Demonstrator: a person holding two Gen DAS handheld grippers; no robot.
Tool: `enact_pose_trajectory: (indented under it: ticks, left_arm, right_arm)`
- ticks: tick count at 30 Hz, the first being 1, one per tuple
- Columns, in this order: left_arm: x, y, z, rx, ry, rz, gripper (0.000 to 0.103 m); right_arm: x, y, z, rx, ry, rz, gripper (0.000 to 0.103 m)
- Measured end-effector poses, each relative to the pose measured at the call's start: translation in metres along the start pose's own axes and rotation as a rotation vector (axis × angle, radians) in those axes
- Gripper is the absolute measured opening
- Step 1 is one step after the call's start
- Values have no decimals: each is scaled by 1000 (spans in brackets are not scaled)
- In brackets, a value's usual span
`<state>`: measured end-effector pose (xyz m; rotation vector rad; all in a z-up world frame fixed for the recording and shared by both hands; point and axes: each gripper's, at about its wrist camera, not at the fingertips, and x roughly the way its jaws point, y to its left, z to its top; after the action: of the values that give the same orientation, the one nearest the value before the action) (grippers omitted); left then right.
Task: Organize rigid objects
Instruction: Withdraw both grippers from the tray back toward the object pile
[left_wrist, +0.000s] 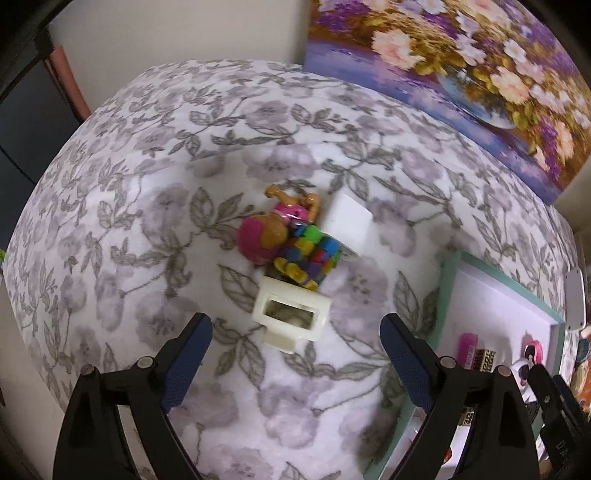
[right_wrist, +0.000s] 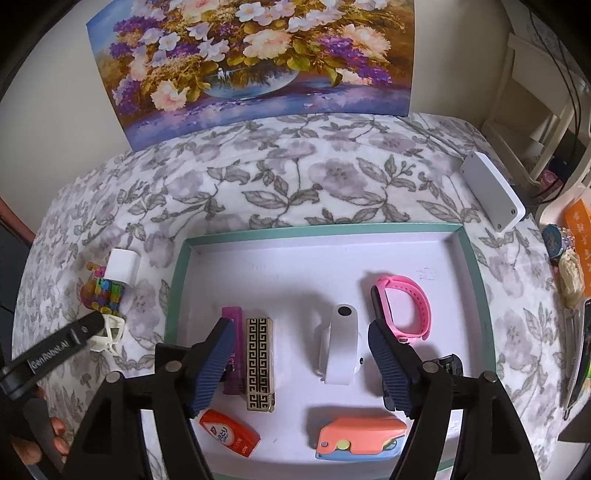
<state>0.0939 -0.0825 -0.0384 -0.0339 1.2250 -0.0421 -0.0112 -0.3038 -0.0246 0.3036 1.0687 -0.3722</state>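
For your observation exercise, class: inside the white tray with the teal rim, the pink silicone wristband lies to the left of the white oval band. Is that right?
Not quite. The right wrist view shows the pink silicone wristband lying to the right of the white oval band, not the left. Both do lie inside the white tray with the teal rim.

- cloth (right_wrist: 332, 177): white-ish, covered in grey leaves and pale lilac blooms
- tray (right_wrist: 476, 258): mint green rim, plain white inside
- watch band (right_wrist: 413, 306): bubblegum pink
- lighter (right_wrist: 260, 365): black with a gold Greek-key maze pattern
- small case (right_wrist: 356, 435): orange over light blue, with a yellow dot
- doll (left_wrist: 266, 236): hot pink hair and top
- block cube (left_wrist: 314, 254): rainbow mix of green, blue, red, yellow
- painting (right_wrist: 251, 55): peach, white and purple flowers, blue vase
- finger pads (right_wrist: 216, 365): navy, ribbed, on black arms
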Motion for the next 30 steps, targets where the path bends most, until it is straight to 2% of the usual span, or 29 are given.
enact_pose_trajectory:
  ticks: [2, 5, 8, 9, 15, 19, 25, 30]
  left_arm:
    - [0, 5, 1, -9, -3, 3, 93]
    - [-1, 13, 5, -15, -22, 39, 94]
    - [-3, 25, 8, -37, -33, 47, 103]
    - [-4, 29, 10, -45, -39, 48, 103]
    - [-12, 55, 19, -81, -76, 51, 103]
    - [-17, 73, 24, -114, -90, 30, 103]
    - [-8, 95, 27, -143, -57, 28, 103]
    - [4, 109, 28, -168, -39, 38, 103]
  right_arm:
    - [1, 1, -1, -1, 4, -1, 80]
    - [3, 3, -1, -3, 5, -2, 90]
    - [2, 8, -1, -7, -3, 1, 100]
    - [1, 10, -1, -10, -7, 1, 103]
    - [-1, 24, -1, -27, -20, 7, 103]
    - [-9, 45, 2, -53, -44, 48, 103]
    - [-6, 89, -1, -98, -32, 142, 103]
    - [8, 134, -12, -176, -1, 160, 103]
